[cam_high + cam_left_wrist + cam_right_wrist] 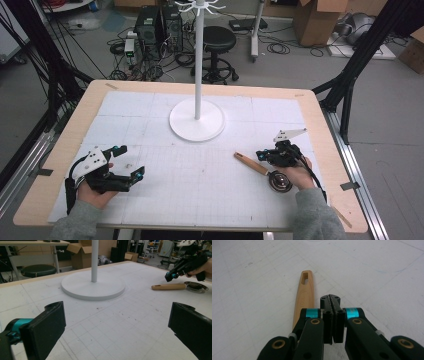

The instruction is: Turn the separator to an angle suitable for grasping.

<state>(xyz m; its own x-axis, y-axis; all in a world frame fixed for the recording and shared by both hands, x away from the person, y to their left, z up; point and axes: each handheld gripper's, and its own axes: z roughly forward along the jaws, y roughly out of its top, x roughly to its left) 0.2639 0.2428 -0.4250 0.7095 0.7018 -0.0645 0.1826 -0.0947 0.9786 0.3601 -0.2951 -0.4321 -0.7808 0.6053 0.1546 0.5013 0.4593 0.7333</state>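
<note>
A utensil with a wooden handle (250,162) and a small round metal bowl (280,181) lies flat on the white mat at the right. My right gripper (261,154) hovers just above the handle, shut with nothing between its pads. In the right gripper view the closed jaws (330,301) sit just right of the handle (304,293), whose slotted end points away. My left gripper (131,161) rests at the left of the mat, wide open and empty; its pads (47,325) frame bare mat. The left gripper view also takes in the handle (168,286), the bowl (196,286) and the right gripper (171,276).
A white stand with a round base (196,131) and a tall pole (199,55) topped by hooks rises at the mat's back centre; its base (93,290) lies ahead of the left gripper. A stool (218,40), computers and cables sit on the floor beyond the table.
</note>
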